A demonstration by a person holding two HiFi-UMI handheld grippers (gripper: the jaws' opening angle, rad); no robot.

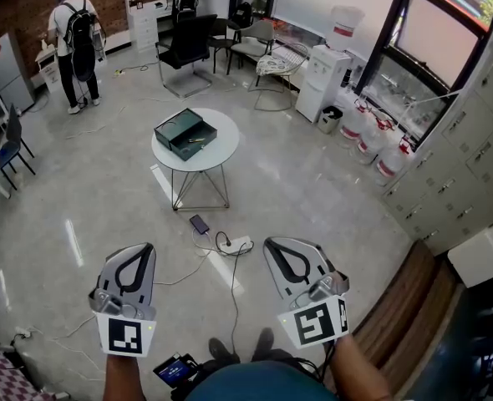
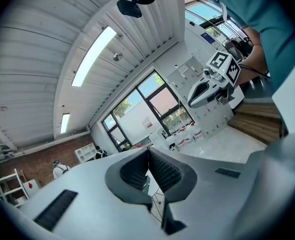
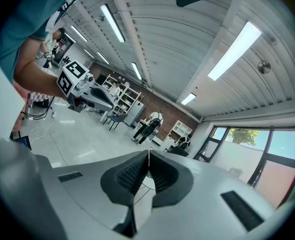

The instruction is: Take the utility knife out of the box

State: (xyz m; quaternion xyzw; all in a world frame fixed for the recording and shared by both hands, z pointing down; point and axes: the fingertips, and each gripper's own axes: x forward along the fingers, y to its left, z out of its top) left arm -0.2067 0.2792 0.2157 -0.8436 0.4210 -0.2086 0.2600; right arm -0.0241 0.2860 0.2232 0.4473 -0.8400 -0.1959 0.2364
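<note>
Holding nothing: left gripper (image 1: 142,253), jaws pressed together; right gripper (image 1: 276,251), likewise closed and empty. Both sit low in the head view, tips pointing forward.

Box (image 1: 180,132): dark green, lid open, on the round white table (image 1: 217,155). It lies ahead of both tips and well apart from them, a little toward the left gripper's side.

Utility knife (image 1: 195,140): probably the pale sliver lying inside the box, long axis roughly crosswise; too small to confirm.

Judgement: the left gripper is marginally nearer, and a forward approach comes first.

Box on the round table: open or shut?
Open. The head view looks into the box on the table; a small pale item lies inside. Too small to confirm it's the knife.
</note>
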